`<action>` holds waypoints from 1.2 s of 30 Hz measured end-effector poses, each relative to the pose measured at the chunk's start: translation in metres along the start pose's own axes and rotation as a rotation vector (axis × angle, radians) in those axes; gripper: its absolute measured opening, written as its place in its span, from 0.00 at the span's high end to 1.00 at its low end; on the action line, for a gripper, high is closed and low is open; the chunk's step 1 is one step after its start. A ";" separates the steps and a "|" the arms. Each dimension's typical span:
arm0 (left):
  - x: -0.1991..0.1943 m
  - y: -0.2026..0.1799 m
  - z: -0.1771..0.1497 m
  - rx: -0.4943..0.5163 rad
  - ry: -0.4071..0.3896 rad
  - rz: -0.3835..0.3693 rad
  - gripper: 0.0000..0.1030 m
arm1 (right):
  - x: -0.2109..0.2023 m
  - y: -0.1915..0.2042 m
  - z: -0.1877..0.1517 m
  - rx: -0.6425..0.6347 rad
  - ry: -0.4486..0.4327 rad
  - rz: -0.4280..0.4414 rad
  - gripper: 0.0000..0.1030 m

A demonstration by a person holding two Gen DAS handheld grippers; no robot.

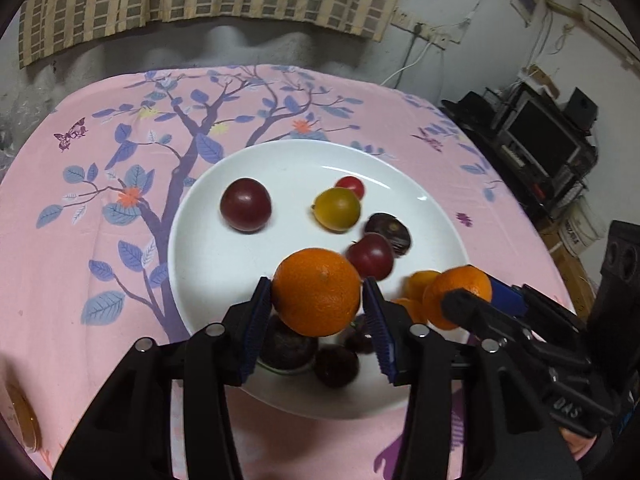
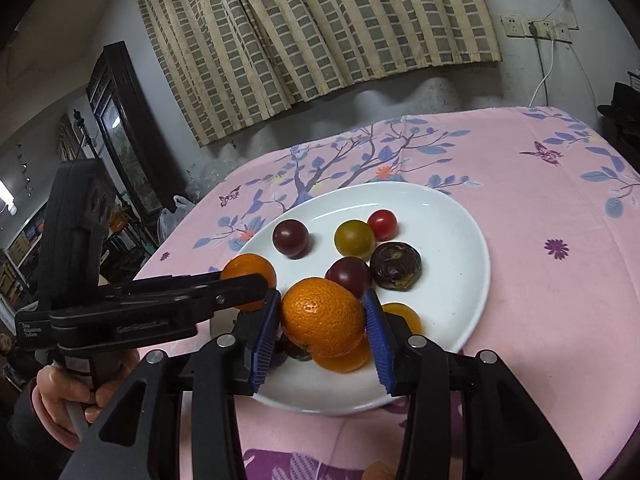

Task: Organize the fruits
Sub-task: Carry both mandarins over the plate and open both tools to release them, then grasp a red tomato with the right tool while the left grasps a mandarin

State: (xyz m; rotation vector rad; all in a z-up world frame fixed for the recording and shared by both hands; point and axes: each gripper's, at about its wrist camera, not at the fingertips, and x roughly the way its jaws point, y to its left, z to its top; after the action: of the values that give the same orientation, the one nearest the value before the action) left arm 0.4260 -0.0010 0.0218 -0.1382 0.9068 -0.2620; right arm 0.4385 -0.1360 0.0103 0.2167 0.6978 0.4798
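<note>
A white plate (image 1: 280,160) on the pink cloth holds several fruits: a dark red plum (image 1: 245,205), a yellow-green fruit (image 1: 337,208), a small red tomato (image 1: 350,185), a dark wrinkled fruit (image 1: 390,232) and more. My left gripper (image 1: 317,300) is shut on an orange (image 1: 316,292) above the plate's near side. My right gripper (image 2: 322,320) is shut on another orange (image 2: 322,316), also above the plate (image 2: 452,240). In the left wrist view the right gripper (image 1: 476,296) with its orange (image 1: 460,292) shows at the right.
The pink floral tablecloth (image 1: 100,220) covers the table. A patterned curtain (image 2: 320,32) hangs behind. Shelving with electronics (image 1: 540,140) stands to the right. A dark cabinet (image 2: 120,120) stands at the left. A round amber object (image 1: 24,420) lies at the table's near left.
</note>
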 end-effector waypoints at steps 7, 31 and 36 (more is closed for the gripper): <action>-0.070 0.007 -0.030 -0.020 -0.103 0.030 0.10 | -0.052 0.025 -0.021 -0.082 -0.050 0.027 0.31; -0.138 0.007 -0.161 -0.007 -0.184 0.051 0.05 | -0.070 0.066 -0.127 -0.250 0.290 0.007 0.54; -0.138 0.004 -0.162 0.003 -0.179 0.034 0.05 | -0.064 0.064 -0.129 -0.244 0.314 0.000 0.70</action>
State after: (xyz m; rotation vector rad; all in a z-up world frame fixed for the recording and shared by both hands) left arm 0.2172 0.0404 0.0272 -0.1412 0.7308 -0.2154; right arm 0.2883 -0.1079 -0.0280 -0.0915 0.9366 0.6006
